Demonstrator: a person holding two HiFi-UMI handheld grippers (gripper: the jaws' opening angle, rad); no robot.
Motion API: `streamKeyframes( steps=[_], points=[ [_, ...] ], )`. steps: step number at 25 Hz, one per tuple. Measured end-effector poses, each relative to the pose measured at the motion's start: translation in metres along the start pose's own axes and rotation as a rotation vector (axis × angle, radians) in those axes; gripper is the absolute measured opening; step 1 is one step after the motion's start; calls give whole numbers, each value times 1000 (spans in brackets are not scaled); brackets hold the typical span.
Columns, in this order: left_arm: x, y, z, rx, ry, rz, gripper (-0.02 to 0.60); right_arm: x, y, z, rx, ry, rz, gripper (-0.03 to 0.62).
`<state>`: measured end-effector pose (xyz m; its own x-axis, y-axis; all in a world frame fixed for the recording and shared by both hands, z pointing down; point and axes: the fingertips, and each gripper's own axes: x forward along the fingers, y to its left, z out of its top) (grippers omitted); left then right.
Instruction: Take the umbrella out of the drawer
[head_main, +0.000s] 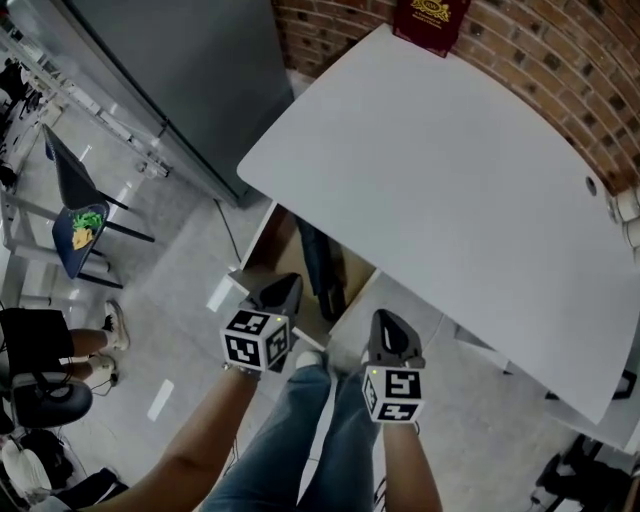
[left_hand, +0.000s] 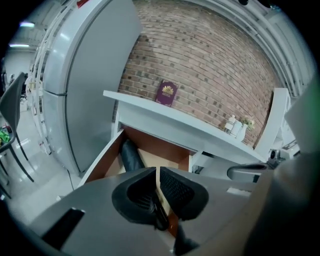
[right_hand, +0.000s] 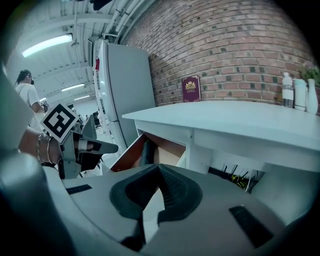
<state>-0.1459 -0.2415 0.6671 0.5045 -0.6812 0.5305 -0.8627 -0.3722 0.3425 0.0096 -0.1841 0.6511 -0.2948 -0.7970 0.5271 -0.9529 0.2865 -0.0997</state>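
The drawer (head_main: 258, 240) under the white table (head_main: 450, 180) stands pulled out, its wooden inside showing. A dark folded umbrella (head_main: 320, 265) lies in it along the left side, also seen in the left gripper view as the umbrella (left_hand: 131, 155) and in the right gripper view as the umbrella (right_hand: 146, 151). My left gripper (head_main: 288, 283) hovers shut just in front of the drawer, nothing between its jaws. My right gripper (head_main: 385, 320) hangs beside it to the right, also shut and empty, short of the drawer front. Neither touches the umbrella.
A burgundy book (head_main: 430, 22) leans against the brick wall at the table's back. A grey fridge (head_main: 190, 80) stands left of the drawer. Small bottles (right_hand: 295, 95) sit on the table's right end. A chair (head_main: 80, 215) and a seated person (head_main: 60, 345) are at far left.
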Motion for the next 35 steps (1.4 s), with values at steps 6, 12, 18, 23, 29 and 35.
streamKeyframes(
  steps=[6, 12, 18, 23, 29, 35],
  points=[
    [34, 23, -20, -134, 39, 34, 127, 20, -4, -28, 40, 30, -12, -12],
    [70, 39, -40, -263, 112, 43, 257, 35, -9, -32, 58, 23, -16, -12],
    [96, 45, -54, -272, 176, 26, 282, 39, -16, -41, 62, 44, -22, -11],
    [120, 54, -67, -244, 234, 69, 282, 44, -27, -49, 82, 56, -44, -11],
    [148, 60, -74, -242, 264, 92, 295, 53, -35, -56, 84, 69, -42, -12],
    [170, 68, -83, -268, 295, 95, 322, 64, -39, -61, 76, 85, -41, -12]
  ],
)
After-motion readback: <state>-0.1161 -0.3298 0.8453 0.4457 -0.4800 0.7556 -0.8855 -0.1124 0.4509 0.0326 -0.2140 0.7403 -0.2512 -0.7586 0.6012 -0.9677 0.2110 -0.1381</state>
